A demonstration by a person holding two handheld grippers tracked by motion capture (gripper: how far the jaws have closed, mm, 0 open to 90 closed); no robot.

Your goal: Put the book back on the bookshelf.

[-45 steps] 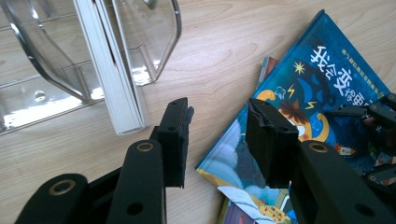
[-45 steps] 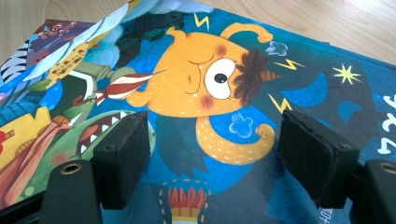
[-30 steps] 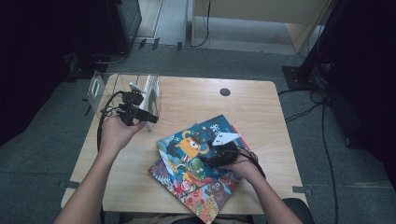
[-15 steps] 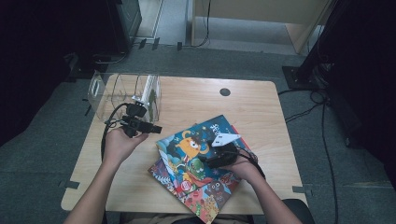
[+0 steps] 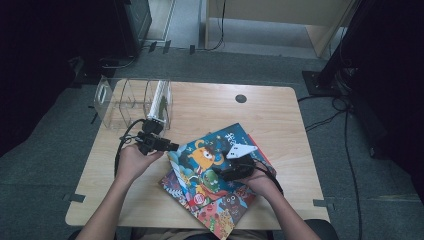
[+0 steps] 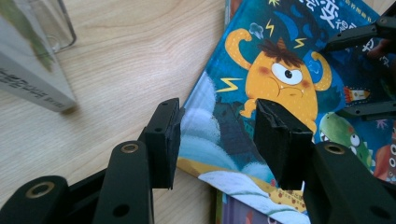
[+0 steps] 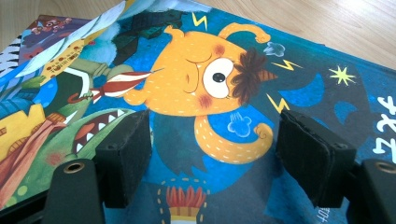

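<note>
On the wooden tabletop (image 5: 280,120), near its front edge, lies the monster picture book (image 5: 212,165), stacked askew on a second colourful book (image 5: 220,212) w/ a red-edged one peeking out beside it. Left gripper (image 5: 170,147) sits at the top book's left edge; jaws have just been opening, now apart, straddling the cover's corner in the left gripper view (image 6: 212,135), pads not pressing on it. Right gripper (image 5: 235,170) rests over the book's right half, jaws spread wide above the orange one-eyed monster (image 7: 205,79), nothing clamped btwn them. Behind the book, twd the tabletop's far-left corner, stands a clear plastic organizer (image 5: 127,97) w/ a thin white book (image 5: 159,102) upright in its compartment nearest the picture book.
</note>
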